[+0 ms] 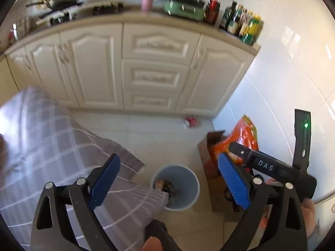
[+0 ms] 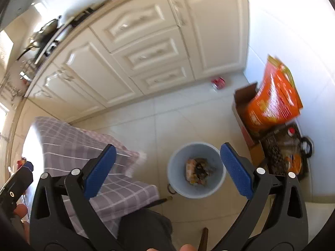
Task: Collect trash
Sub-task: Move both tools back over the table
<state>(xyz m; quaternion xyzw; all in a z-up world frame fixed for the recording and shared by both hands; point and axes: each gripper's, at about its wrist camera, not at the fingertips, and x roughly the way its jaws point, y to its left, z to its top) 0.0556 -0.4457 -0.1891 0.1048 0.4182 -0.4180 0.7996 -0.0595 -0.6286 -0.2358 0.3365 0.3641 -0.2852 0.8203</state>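
Observation:
A light blue trash bin (image 1: 177,188) stands on the tiled floor with crumpled wrappers (image 2: 197,171) in its bottom; it also shows in the right wrist view (image 2: 196,169). A small red piece of trash (image 1: 190,121) lies on the floor by the cabinet base, also in the right wrist view (image 2: 218,82). My left gripper (image 1: 169,179) is open and empty, high above the bin. My right gripper (image 2: 167,169) is open and empty, also above the bin. The right gripper's body shows in the left wrist view (image 1: 272,167).
A table with a checked purple cloth (image 1: 52,146) is at the left, beside the bin. A cardboard box (image 2: 245,113) with an orange bag (image 2: 272,100) stands at the right by the white wall. Cream kitchen cabinets (image 1: 146,67) with a cluttered counter lie ahead.

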